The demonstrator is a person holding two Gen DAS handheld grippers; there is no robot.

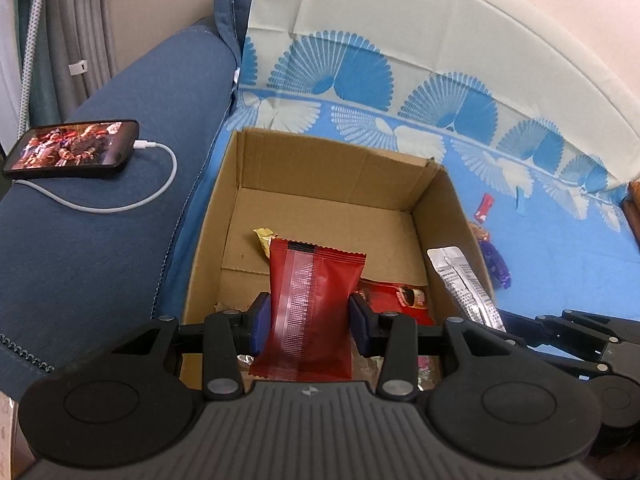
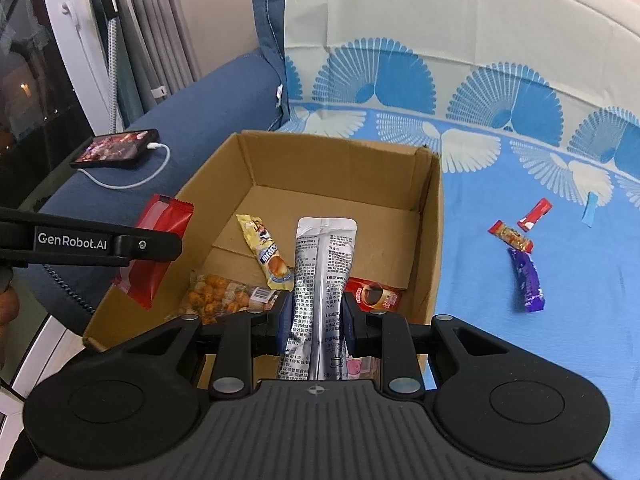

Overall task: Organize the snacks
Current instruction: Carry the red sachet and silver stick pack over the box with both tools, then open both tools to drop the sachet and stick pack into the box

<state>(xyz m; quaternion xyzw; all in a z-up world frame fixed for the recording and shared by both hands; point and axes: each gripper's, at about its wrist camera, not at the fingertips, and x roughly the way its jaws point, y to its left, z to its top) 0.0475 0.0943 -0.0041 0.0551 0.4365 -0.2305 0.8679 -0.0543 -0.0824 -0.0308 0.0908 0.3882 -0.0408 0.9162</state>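
Note:
My left gripper (image 1: 310,316) is shut on a dark red snack packet (image 1: 314,304) and holds it over the near part of an open cardboard box (image 1: 320,148). The packet also shows in the right wrist view (image 2: 154,248), at the box's left rim. My right gripper (image 2: 314,320) is shut on a silver sachet (image 2: 322,280), held upright over the box (image 2: 332,144). Inside the box lie a yellow packet (image 2: 264,254), a clear bag of orange snacks (image 2: 218,298) and a red coffee packet (image 2: 374,294). The silver sachet shows in the left wrist view (image 1: 464,284).
On the blue patterned sheet (image 2: 520,360) right of the box lie a purple bar (image 2: 528,280), an orange-red bar (image 2: 512,236), a small red packet (image 2: 534,210) and a blue scrap (image 2: 590,204). A phone (image 1: 72,150) on a white cable rests on the blue sofa arm at left.

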